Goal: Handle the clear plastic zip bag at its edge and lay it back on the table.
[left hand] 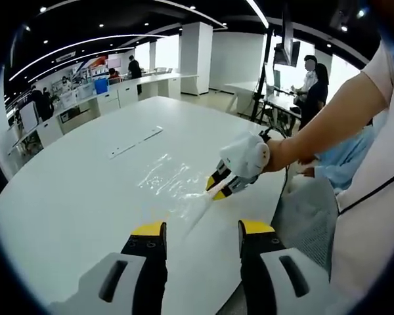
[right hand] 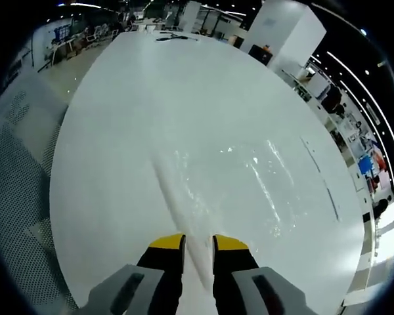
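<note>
Left gripper view: the left gripper (left hand: 202, 231) is hovering low over the white table (left hand: 65, 197), its yellow-tipped jaws standing well apart with nothing between them. Ahead of it the clear zip bag (left hand: 167, 177) is lying mostly flat on the tabletop, glinting under the ceiling lights. The right gripper (left hand: 218, 186) is coming in from the right side, held in a person's hand (left hand: 279, 154), its jaws pinching the bag's near corner so that the edge is drawn into a raised fold. A thin pale strip (left hand: 135, 142) is lying farther back on the table, apart from the bag. People are standing at benches in the background.

Right gripper view: the right gripper (right hand: 198, 244) is clamping a narrow band of the film between its jaws. From there a crease is running up and away across the bag (right hand: 236, 187), whose remainder is spreading over the table (right hand: 118, 98).

Handling judgement: the bag is looking very light, limp and slippery, likely to cling to the tabletop and to wrinkle rather than hold shape. The edge or corner is seeming the sensible place to grip; the flat middle is offering nothing to pinch.
</note>
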`<control>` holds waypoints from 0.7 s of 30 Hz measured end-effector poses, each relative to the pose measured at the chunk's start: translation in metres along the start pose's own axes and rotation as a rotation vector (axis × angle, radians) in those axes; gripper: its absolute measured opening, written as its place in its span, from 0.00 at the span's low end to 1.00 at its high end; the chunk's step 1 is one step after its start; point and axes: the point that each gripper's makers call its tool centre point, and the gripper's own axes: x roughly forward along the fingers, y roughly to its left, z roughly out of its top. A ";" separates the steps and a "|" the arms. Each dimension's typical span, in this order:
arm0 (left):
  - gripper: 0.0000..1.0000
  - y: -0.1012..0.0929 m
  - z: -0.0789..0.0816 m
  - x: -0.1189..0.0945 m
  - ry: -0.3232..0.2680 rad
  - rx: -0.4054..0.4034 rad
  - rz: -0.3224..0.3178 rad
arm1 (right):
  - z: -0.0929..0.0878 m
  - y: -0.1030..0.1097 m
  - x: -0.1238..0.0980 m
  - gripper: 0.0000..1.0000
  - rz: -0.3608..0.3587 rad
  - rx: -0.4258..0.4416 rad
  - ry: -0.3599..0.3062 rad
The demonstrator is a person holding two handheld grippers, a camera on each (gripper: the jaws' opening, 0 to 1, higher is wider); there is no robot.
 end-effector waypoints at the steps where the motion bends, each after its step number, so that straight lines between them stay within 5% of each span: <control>1: 0.42 0.000 0.000 0.000 0.000 -0.001 0.000 | 0.001 0.001 -0.001 0.15 0.002 0.007 -0.008; 21: 0.51 0.002 -0.013 -0.001 -0.012 -0.045 0.020 | -0.004 0.004 -0.017 0.25 0.009 0.152 -0.095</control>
